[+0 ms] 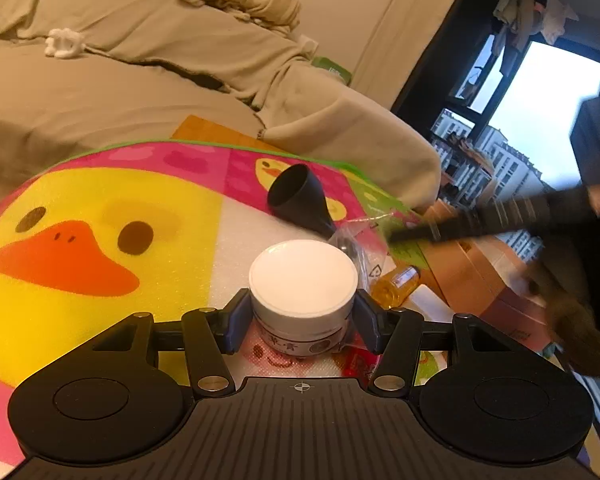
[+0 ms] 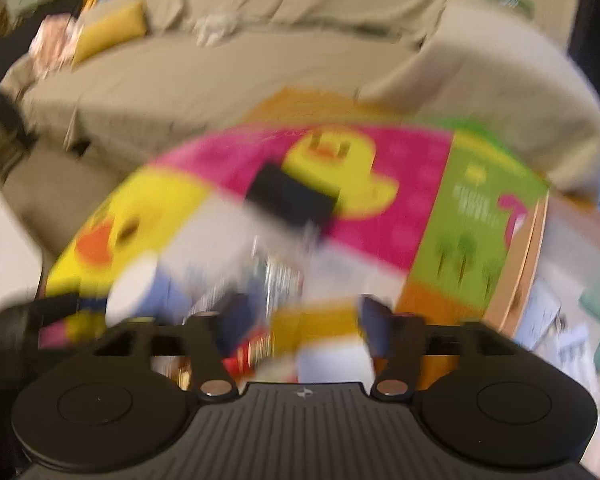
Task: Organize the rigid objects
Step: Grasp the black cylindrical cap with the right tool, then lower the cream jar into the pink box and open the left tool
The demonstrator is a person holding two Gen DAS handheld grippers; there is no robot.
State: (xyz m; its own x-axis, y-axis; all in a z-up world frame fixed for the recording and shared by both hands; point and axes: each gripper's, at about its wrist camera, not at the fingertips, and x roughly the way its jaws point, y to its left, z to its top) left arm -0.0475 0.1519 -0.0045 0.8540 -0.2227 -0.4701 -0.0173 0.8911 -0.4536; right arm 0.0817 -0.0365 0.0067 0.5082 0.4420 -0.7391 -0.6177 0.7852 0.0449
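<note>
Left wrist view: my left gripper (image 1: 303,322) has its fingers closed on the white-lidded jar (image 1: 303,298), funnel (image 1: 300,200) at twelve o'clock. I should lift straight. Right gripper (image 2: 314,328) is blurred; grip unclear.

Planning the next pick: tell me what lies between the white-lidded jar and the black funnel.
In the left wrist view, only a crinkled clear plastic bag lies between the white-lidded jar and the black funnel, beside bare mat.

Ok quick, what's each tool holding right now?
Left tool: closed on the white-lidded jar.
Right tool: too blurry to tell; an amber bottle sits between its fingers.
</note>
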